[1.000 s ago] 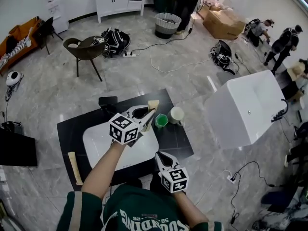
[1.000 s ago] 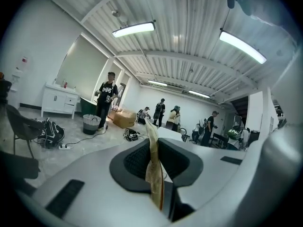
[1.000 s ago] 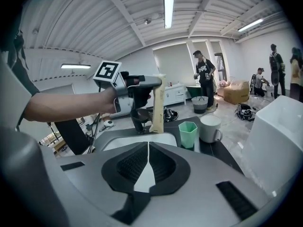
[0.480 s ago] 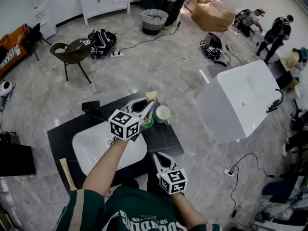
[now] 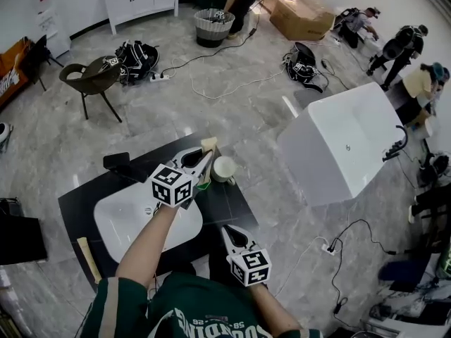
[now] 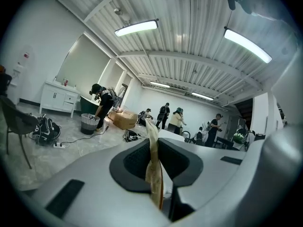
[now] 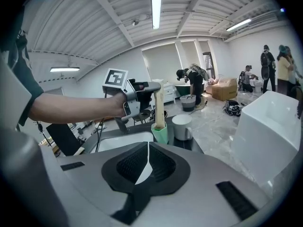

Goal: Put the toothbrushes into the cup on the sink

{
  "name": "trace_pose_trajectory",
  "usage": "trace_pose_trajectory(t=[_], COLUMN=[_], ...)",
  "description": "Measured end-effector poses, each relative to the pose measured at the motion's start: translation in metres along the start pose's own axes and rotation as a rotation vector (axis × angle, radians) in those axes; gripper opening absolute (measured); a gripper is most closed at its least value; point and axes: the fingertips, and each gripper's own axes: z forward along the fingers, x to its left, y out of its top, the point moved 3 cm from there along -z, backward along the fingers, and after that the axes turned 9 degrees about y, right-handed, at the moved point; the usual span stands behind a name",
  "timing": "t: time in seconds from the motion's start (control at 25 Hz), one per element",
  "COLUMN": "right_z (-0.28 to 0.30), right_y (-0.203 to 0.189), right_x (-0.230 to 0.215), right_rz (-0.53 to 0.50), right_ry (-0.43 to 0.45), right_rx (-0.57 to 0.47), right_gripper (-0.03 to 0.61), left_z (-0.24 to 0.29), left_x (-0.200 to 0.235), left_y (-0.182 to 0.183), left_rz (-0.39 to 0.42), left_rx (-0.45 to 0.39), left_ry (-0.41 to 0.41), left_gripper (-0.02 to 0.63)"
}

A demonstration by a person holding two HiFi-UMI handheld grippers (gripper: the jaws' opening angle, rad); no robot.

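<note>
Only the right gripper view shows the beige wooden toothbrush (image 7: 159, 109), clamped in the left gripper (image 7: 151, 88) jaws, inside the green plastic cup (image 7: 160, 132); the right gripper (image 7: 147, 150) jaws are together.

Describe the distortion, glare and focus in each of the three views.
Head view: wide-angle bend toward the edges, even light, a dull sheen on the floor, everything sharp. Left gripper view: heavy fisheye with black corners, ceiling light strips blown out, the toothbrush soft at close range. Right gripper view: same fisheye, one strip light glaring, green cup sharp.
</note>
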Motion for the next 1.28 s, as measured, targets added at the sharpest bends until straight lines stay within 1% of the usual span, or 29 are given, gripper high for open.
trace_pose_trajectory(t=[0.08, 0.24, 0.4, 0.64, 0.88, 1.0, 1.28], right_z=[-0.002, -0.002, 0.001, 0.006, 0.009, 0.011, 0.015], right_y=[0.002, 0.002, -0.002, -0.002, -0.001, -0.001, -0.003], right_x=[-0.003, -0.009, -0.008, -0.005, -0.001, 0.002, 0.011], right_rz=[0.001, 0.006, 0.006, 0.009, 0.000, -0.004, -0.011], right_ry=[-0.004, -0.007, -0.002, 0.001, 0.008, 0.010, 0.026], right_rx=[-0.001, 0.004, 0.020, 0.022, 0.026, 0.025, 0.027], right_gripper=[0.042, 0.043, 0.043, 0.043, 0.043, 0.043, 0.042], left_z=[0.001, 0.004, 0.001, -0.005, -0.015, -0.023, -0.039], left_x=[0.002, 0.007, 0.012, 0.019, 0.024, 0.028, 0.032], left_y=[-0.008, -0.026, -0.040, -0.049, -0.065, -0.068, -0.071], left_rz=[-0.003, 0.033, 0.005, -0.012, -0.016, -0.018, -0.012], left_rx=[0.013, 0.044, 0.062, 0.091, 0.145, 0.151, 0.167], left_ry=[0.011, 0.040, 0.048, 0.056, 0.068, 0.080, 0.080], left_gripper=[0.058, 0.058, 0.058, 0.058, 0.060, 0.060, 0.089])
